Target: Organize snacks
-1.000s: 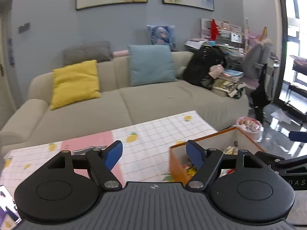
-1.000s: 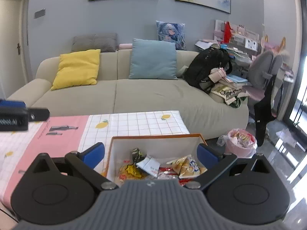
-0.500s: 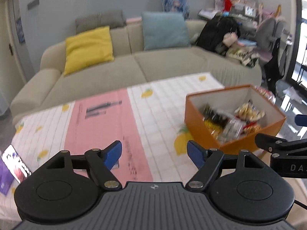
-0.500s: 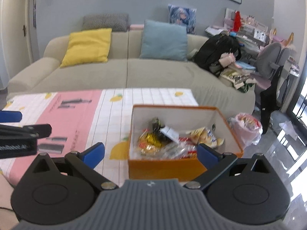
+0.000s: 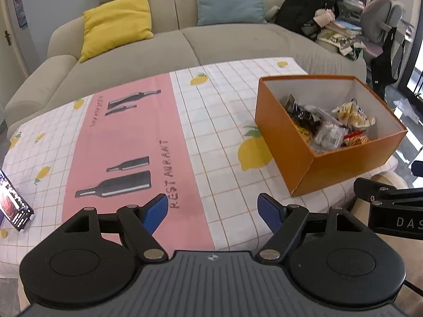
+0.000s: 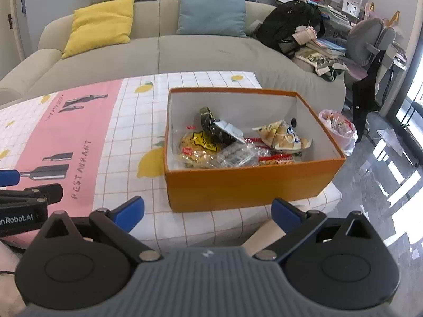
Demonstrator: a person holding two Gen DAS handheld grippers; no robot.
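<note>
Orange cardboard, open-topped and rectangular: the orange cardboard box (image 6: 248,182) sits centre frame in my right wrist view and at the right of my left wrist view (image 5: 312,163), resting on the surface near its right-hand corner. Inside it lies a heap of snack packets (image 6: 238,142): a yellow crinkled bag (image 6: 198,145) at the left, a clear wrapped pack (image 6: 235,155) in front, a pale puffed bag with blue print (image 6: 285,134) at the right, a dark packet (image 6: 207,121) standing behind, and a red-striped wrapper (image 6: 275,158) low at the front.

My right gripper (image 6: 207,211) hovers just short of the box's near wall, its blue fingers (image 6: 129,211) spread wide and empty. My left gripper (image 5: 212,211) hangs over the pink strip at lower centre of its own frame, blue fingers (image 5: 156,211) wide apart as well, gripping nothing. In the right wrist view I see it as a black bar at the lower left edge (image 6: 29,198).

The surface wears a white checked tablecloth with lemons (image 5: 227,100) and a pink band printed with bottles (image 5: 127,142). A phone with a lit screen (image 5: 14,206) lies at the far left edge of the left wrist view. Beyond stands a beige sofa (image 6: 185,50) carrying a yellow cushion (image 6: 101,23), a blue cushion (image 6: 211,9) and a black backpack (image 6: 285,29).
</note>
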